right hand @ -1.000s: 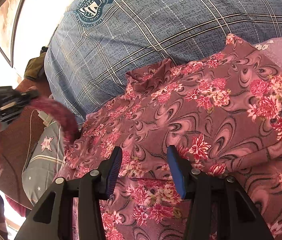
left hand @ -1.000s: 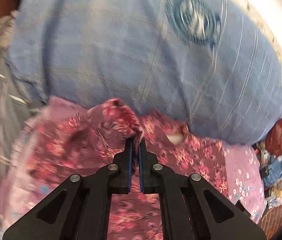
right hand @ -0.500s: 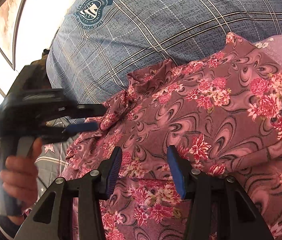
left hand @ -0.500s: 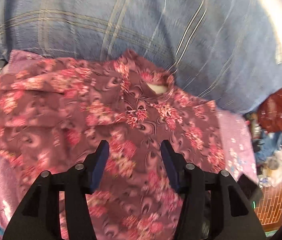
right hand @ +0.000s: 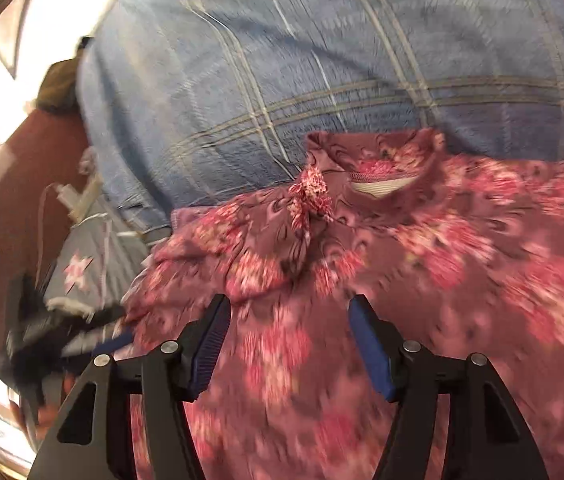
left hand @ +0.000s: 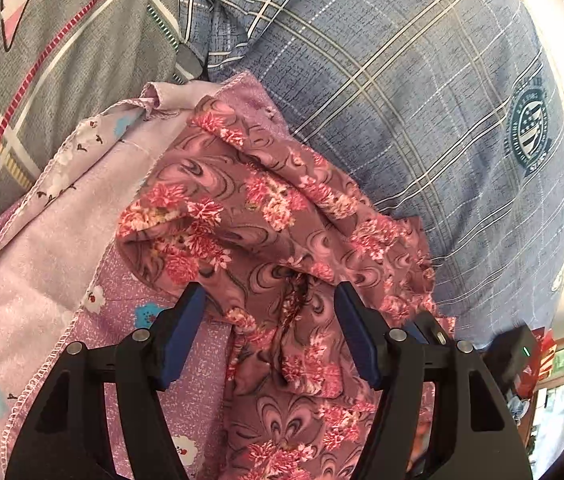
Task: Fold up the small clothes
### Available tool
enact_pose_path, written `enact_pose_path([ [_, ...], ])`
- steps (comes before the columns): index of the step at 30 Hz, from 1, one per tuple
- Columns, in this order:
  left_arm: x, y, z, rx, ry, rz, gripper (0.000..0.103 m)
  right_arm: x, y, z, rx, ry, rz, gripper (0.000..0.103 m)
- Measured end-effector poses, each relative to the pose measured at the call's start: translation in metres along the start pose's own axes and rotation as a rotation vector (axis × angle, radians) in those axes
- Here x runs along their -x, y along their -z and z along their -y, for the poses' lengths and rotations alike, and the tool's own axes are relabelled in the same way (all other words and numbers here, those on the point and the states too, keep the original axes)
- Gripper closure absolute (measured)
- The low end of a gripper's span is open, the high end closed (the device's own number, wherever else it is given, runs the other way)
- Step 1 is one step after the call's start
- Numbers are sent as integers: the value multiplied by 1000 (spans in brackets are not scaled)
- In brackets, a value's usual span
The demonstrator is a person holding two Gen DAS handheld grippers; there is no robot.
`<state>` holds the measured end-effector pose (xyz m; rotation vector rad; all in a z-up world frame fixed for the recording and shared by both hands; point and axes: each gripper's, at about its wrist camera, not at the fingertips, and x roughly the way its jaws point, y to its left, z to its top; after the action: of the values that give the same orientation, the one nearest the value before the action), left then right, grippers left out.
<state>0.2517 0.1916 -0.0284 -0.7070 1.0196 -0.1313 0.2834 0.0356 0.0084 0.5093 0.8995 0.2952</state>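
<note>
A small maroon garment with pink flowers (left hand: 265, 232) lies rumpled on a lilac flowered cloth (left hand: 53, 240). My left gripper (left hand: 269, 312) is open and empty, its jaws wide just above a folded-over sleeve part of the garment. In the right wrist view the garment (right hand: 422, 264) shows its collar and white label at the far side, blurred by motion. My right gripper (right hand: 288, 330) is open and empty, close above the garment's middle. The left gripper also shows in the right wrist view (right hand: 61, 340) at the garment's left edge, blurred.
A big blue checked pillow (left hand: 422, 100) with a round badge lies just beyond the garment; it also shows in the right wrist view (right hand: 302, 60). A grey bedsheet with pink stars (left hand: 41, 40) lies to the left. Clutter sits at the far right (left hand: 538, 364).
My left gripper let go of the garment's sleeve, opened wide and swung left over the folded sleeve. My right gripper moved toward the collar and stays open.
</note>
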Motion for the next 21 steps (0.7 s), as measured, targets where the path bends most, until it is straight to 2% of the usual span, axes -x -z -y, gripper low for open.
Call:
enact_pose_path([
  [4, 0, 3, 0, -4, 9, -3, 37, -30, -9, 4, -112, -60, -3, 38],
  [6, -1, 4, -2, 9, 8, -8, 37, -39, -10, 0, -120, -94, -3, 49],
  [7, -1, 5, -4, 13, 18, -11, 37, -40, -10, -4, -111, -123, -13, 80],
  [8, -2, 5, -4, 15, 21, -14, 37, -37, -11, -8, -103, -138, -10, 96],
  [11, -1, 10, -4, 14, 28, -25, 37, 6, -11, -9, -90, -226, 105, 97],
  [14, -3, 15, 1, 4, 38, -51, 37, 53, -11, 12, -110, -242, 192, 97],
  [18, -11, 23, 10, -20, 47, -88, 35, 119, 2, 80, -234, -181, 293, 97],
  [21, -22, 26, 12, -19, 26, -110, 35, 142, 22, 132, -334, -85, 299, 97],
])
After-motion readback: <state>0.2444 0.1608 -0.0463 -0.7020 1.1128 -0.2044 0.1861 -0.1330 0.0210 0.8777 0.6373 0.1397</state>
